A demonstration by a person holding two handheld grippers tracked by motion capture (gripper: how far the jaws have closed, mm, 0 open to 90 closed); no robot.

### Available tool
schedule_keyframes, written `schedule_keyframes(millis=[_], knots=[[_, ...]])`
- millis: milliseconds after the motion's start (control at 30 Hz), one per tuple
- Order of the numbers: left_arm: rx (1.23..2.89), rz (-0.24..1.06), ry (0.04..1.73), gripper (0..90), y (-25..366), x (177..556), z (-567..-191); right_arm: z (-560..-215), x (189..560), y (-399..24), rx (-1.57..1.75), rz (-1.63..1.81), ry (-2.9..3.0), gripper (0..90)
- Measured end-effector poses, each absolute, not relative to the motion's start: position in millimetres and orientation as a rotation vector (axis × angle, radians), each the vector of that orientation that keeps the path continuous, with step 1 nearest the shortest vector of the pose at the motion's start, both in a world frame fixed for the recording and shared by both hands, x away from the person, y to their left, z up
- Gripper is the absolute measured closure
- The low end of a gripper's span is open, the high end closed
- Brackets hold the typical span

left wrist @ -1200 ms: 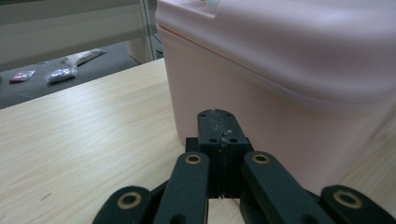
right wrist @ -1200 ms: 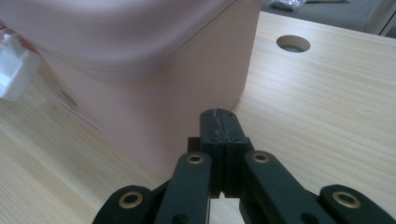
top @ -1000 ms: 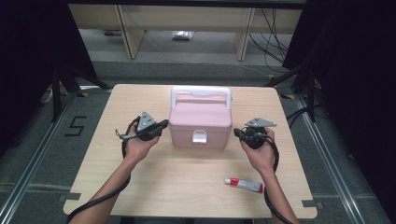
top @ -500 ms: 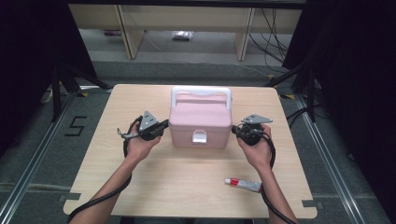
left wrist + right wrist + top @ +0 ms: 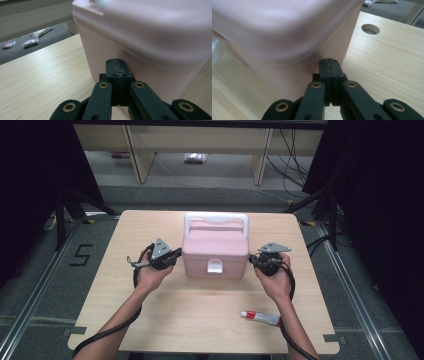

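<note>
A pink lidded box [image 5: 215,251] with a white handle [image 5: 216,218] and a white front latch [image 5: 215,267] stands in the middle of the wooden table [image 5: 165,315]. My left gripper [image 5: 176,255] is shut, its tips against the box's left wall just under the lid rim [image 5: 120,45]. Pressed to the opposite wall is my right gripper [image 5: 252,260], also shut. In the left gripper view the closed jaws [image 5: 115,65] meet the pink wall. The right gripper view has its jaws [image 5: 329,64] tucked under the lid's overhang [image 5: 287,50]. Nothing sits between either pair of jaws.
A white tube with a red cap [image 5: 260,318] lies on the table near the front right, beside the person's right forearm. A round hole [image 5: 370,29] pierces the tabletop in the right gripper view. Small packets [image 5: 30,42] lie on the floor beyond the table's far edge.
The right gripper has moved in a little toward the box's right side. The left gripper and the box have stayed where they were.
</note>
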State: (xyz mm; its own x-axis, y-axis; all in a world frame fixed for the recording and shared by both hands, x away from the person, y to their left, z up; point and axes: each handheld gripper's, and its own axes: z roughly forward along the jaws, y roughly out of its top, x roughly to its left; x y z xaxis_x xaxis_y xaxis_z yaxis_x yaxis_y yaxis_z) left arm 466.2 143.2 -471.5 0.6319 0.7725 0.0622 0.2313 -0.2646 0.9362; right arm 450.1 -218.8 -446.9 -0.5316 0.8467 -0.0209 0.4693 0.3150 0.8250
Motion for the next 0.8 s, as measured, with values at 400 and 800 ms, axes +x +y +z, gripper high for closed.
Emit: schedule_keyframes(millis=[400,800], knots=[[1.845,0.637,0.751,89.6,119,459,-469,-445,439,-241,1.184,1.071,2.105,90.0],[1.865,0.603,0.69,89.6,86,444,-469,-444,408,-271,1.23,1.016,2.066,90.0]])
